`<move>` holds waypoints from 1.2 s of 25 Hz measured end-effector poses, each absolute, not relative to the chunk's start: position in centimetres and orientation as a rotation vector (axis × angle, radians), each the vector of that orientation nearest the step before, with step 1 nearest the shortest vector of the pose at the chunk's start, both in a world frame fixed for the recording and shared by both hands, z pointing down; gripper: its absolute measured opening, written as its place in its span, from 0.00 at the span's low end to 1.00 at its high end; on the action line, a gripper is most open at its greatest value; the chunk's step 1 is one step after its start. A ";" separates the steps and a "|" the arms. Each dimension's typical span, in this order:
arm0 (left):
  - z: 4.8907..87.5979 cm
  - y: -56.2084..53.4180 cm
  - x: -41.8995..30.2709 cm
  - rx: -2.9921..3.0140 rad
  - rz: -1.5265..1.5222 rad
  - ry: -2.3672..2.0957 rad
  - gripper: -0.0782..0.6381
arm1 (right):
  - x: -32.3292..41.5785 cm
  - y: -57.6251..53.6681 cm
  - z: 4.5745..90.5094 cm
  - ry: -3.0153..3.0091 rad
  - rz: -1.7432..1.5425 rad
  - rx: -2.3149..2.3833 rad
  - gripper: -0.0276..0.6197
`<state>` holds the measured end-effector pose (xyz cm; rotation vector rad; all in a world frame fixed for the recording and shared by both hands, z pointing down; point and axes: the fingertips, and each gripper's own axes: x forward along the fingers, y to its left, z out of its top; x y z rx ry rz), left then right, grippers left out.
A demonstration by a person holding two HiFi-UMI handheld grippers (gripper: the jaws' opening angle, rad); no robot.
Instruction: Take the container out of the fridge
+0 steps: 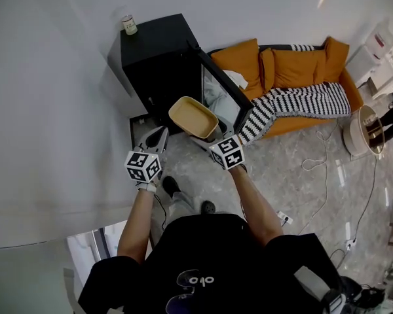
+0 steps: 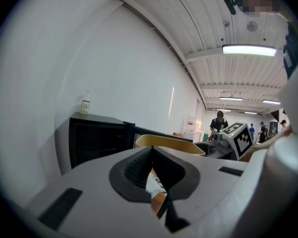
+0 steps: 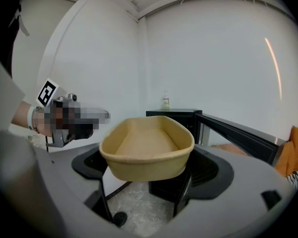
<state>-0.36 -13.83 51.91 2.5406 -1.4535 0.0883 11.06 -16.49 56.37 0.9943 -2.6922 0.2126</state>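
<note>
Tan and oblong, the container (image 1: 192, 117) rests in the grip of the right tool (image 3: 150, 175). The jaws stand wide and their pads press on the two sides of its near end. We see it outside the fridge (image 1: 158, 61), carried in the air just in front of the open door (image 1: 226, 97) and above the floor (image 1: 295, 169), with its open top facing up. The left tool (image 2: 151, 148) is at the container's left, near it but not touching. Its jaws are drawn together at the tips with nothing between them. Each tool bears a cube with square markers, and both arms reach forward from a person in a black shirt (image 1: 203, 254). The fridge is a low black cabinet set against a white wall (image 1: 52, 77), and a small bottle (image 1: 129, 25) stands upright on its top near the back corner. To the right of the fridge we note an orange sofa (image 1: 288, 67), with a black-and-white striped blanket (image 1: 301, 103) draped over its seat.
</note>
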 end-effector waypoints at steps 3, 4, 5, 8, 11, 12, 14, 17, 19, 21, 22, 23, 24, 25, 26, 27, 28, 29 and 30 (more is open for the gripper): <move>52.1 -12.7 0.4 2.544 0.100 -1.449 0.12 | 11.8 -15.4 56.5 -2.690 0.209 1.001 0.81; 52.2 -12.4 0.6 2.545 0.101 -1.448 0.12 | 12.0 -15.1 56.6 -2.691 0.211 1.003 0.81; 52.2 -12.1 0.7 2.547 0.103 -1.449 0.12 | 12.2 -14.8 56.6 -2.692 0.212 1.005 0.81; 52.1 -11.3 0.8 2.547 0.107 -1.454 0.12 | 12.6 -14.0 56.6 -2.693 0.214 1.011 0.81; 52.1 -10.7 0.9 2.548 0.110 -1.458 0.12 | 12.8 -13.6 56.7 -2.690 0.215 1.013 0.81; 52.1 -10.6 0.8 2.548 0.111 -1.459 0.12 | 12.8 -13.5 56.8 -2.688 0.212 1.012 0.81; 52.1 -10.2 0.7 2.547 0.112 -1.465 0.12 | 12.8 -13.1 56.7 -2.687 0.204 1.010 0.81; 52.1 -10.0 0.5 2.545 0.114 -1.472 0.12 | 12.8 -13.1 56.7 -2.687 0.201 1.010 0.81; 52.1 -10.1 0.4 2.544 0.114 -1.477 0.12 | 12.9 -13.2 56.7 -2.688 0.201 1.010 0.81; 52.2 -10.1 0.4 2.541 0.116 -1.480 0.12 | 12.9 -13.3 56.8 -2.688 0.203 1.012 0.81; 52.2 -10.1 0.4 2.541 0.117 -1.481 0.12 | 13.0 -13.3 56.8 -2.688 0.206 1.014 0.81; 52.2 -10.1 0.5 2.540 0.118 -1.482 0.12 | 13.0 -13.4 56.8 -2.688 0.207 1.016 0.81; 52.2 -10.1 0.5 2.540 0.116 -1.484 0.12 | 13.0 -13.4 56.8 -2.688 0.208 1.016 0.81; 52.2 -10.1 0.5 2.540 0.113 -1.487 0.12 | 13.0 -13.3 56.8 -2.689 0.207 1.016 0.81; 52.2 -10.1 0.6 2.538 0.109 -1.489 0.12 | 13.1 -13.3 56.8 -2.691 0.205 1.016 0.81; 52.3 -10.0 0.6 2.537 0.107 -1.490 0.12 | 13.1 -13.3 56.8 -2.692 0.204 1.016 0.81; 52.3 -10.1 0.7 2.535 0.107 -1.489 0.12 | 13.2 -13.4 56.8 -2.692 0.203 1.016 0.81; 52.3 -10.1 0.8 2.535 0.108 -1.488 0.12 | 13.2 -13.4 56.8 -2.691 0.203 1.016 0.81; 52.3 -10.1 0.8 2.534 0.109 -1.487 0.12 | 13.3 -13.5 56.7 -2.691 0.203 1.017 0.81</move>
